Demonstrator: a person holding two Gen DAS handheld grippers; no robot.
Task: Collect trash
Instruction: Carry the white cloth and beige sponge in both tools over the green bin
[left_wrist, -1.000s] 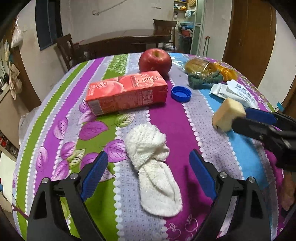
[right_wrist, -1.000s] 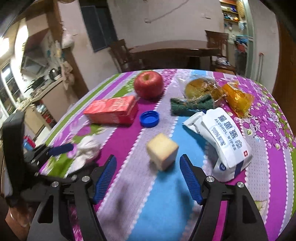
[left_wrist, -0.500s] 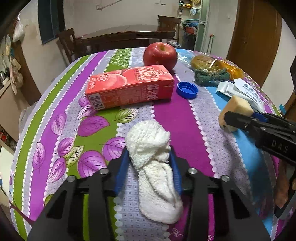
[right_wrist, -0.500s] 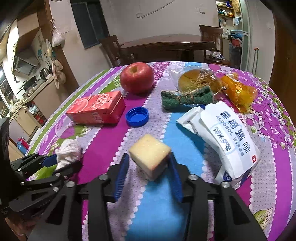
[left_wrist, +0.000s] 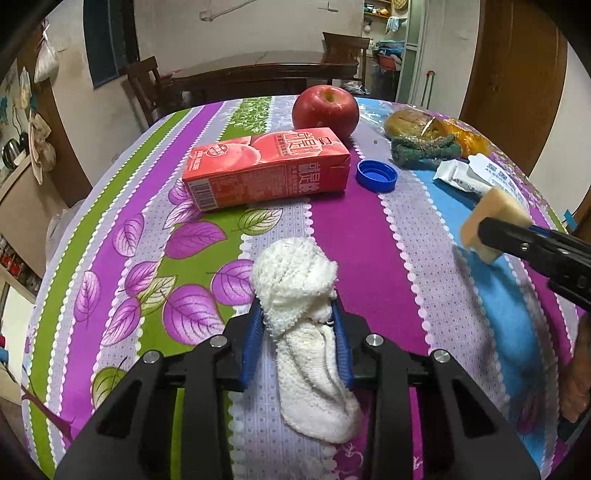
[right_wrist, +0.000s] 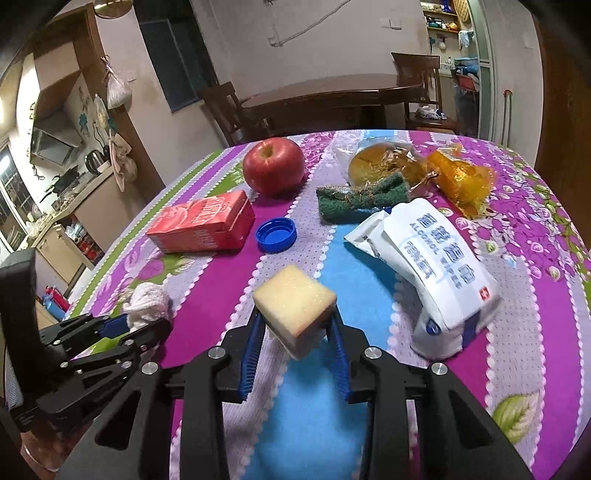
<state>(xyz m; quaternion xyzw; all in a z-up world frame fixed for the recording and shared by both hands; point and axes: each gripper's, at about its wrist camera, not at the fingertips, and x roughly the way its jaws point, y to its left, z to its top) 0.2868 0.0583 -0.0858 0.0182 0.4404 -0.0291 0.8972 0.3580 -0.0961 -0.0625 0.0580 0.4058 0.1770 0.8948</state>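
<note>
A crumpled white cloth lies on the striped tablecloth. My left gripper has its blue pads pressing both sides of the cloth's middle, and its jaws are still closing. A yellow sponge block sits between the pads of my right gripper, whose jaws are also still closing and pinching its sides. In the left wrist view the sponge shows at the right edge, held by a black finger. In the right wrist view the cloth shows at the lower left.
A red juice carton, an apple, a blue bottle cap and a green scouring pad lie farther back. A white wipes pack, bagged bread and an orange wrapper sit right. Dark wooden table and chairs stand behind.
Both grippers stood wide open a second ago. The left has closed onto the white cloth and the right onto the yellow sponge. Neither hand has shifted much.
</note>
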